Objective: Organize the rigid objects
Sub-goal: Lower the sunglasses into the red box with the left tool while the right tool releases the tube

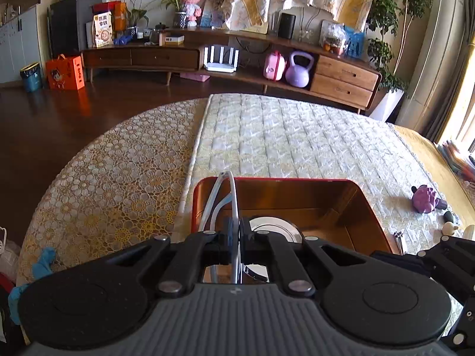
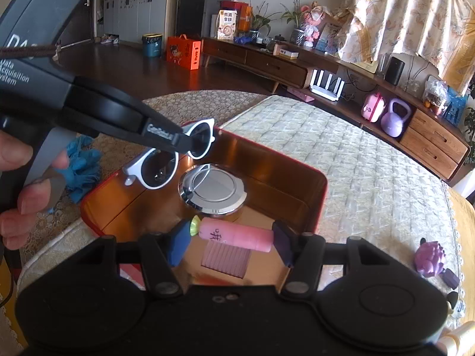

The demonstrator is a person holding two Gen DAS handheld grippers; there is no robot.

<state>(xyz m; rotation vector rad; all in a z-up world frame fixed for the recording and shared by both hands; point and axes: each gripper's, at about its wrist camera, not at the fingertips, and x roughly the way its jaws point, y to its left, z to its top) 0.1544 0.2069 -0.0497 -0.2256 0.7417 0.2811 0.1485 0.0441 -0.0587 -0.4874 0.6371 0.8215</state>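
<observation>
Left tongs [image 2: 190, 144], clamped on white sunglasses [image 2: 160, 163], and right tongs [image 2: 231, 241], half-open gripping a pink tube [image 2: 237, 234] endwise, hover over the red tin [image 2: 322, 195]. Lower each clear of the round mirror [image 2: 212, 190] before releasing.

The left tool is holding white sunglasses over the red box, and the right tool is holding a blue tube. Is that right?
Not quite. In the right wrist view, the right tool holds a pink tube, not blue. The left tool does hold white sunglasses over the red box.
</observation>
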